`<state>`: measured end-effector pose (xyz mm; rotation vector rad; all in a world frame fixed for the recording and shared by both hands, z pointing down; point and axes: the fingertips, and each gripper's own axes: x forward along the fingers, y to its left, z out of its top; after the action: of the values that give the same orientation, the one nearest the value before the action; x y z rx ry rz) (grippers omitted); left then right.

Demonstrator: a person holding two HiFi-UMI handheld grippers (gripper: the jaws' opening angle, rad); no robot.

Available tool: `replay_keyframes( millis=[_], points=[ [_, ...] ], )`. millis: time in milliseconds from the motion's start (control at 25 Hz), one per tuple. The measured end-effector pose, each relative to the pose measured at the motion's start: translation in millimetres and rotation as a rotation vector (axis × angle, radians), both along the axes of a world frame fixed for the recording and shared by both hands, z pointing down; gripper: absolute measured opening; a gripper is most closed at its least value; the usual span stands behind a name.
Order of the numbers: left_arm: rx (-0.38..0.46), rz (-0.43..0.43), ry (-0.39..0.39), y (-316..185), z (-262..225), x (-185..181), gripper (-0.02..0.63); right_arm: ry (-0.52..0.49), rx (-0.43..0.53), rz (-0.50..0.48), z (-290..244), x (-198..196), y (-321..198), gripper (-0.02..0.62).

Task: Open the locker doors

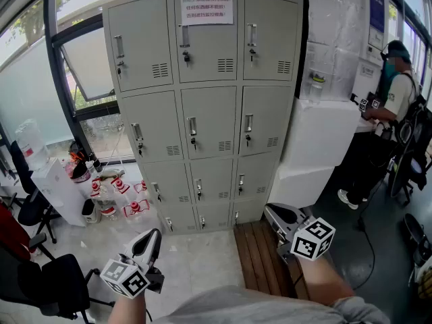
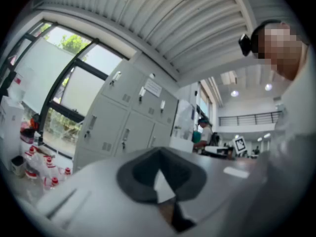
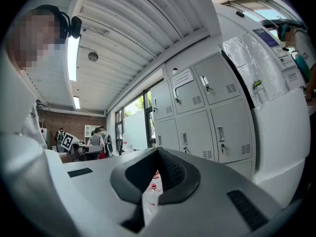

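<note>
A grey metal locker [image 1: 202,106] stands ahead against the wall, three columns wide and several rows high. Every door is closed, each with a small handle and lock. A paper notice [image 1: 206,9] is stuck on the top middle door. My left gripper [image 1: 151,239] hangs low at the left, far short of the locker, jaws together and empty. My right gripper [image 1: 273,212] is low at the right, also shut on nothing. The locker [image 2: 128,117] appears beyond the left gripper [image 2: 160,154], and the locker [image 3: 207,112] likewise past the right gripper [image 3: 158,152].
White boxes [image 1: 324,133] are stacked right of the locker. A person [image 1: 395,106] stands at the far right by a counter. Red-capped bottles [image 1: 115,194] sit on the floor at the left. A wooden pallet [image 1: 260,255] lies below. Black chairs [image 1: 40,275] stand at the lower left.
</note>
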<state>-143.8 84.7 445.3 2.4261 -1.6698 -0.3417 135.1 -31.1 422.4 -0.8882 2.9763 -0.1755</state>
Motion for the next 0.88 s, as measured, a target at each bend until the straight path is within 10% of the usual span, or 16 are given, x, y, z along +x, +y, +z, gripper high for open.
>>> replay_keyframes(
  millis=[880],
  points=[
    [0.011,-0.003,-0.013,-26,-12,43,-0.002,-0.02,0.0,-0.025,-11,38,-25,0.006]
  ],
)
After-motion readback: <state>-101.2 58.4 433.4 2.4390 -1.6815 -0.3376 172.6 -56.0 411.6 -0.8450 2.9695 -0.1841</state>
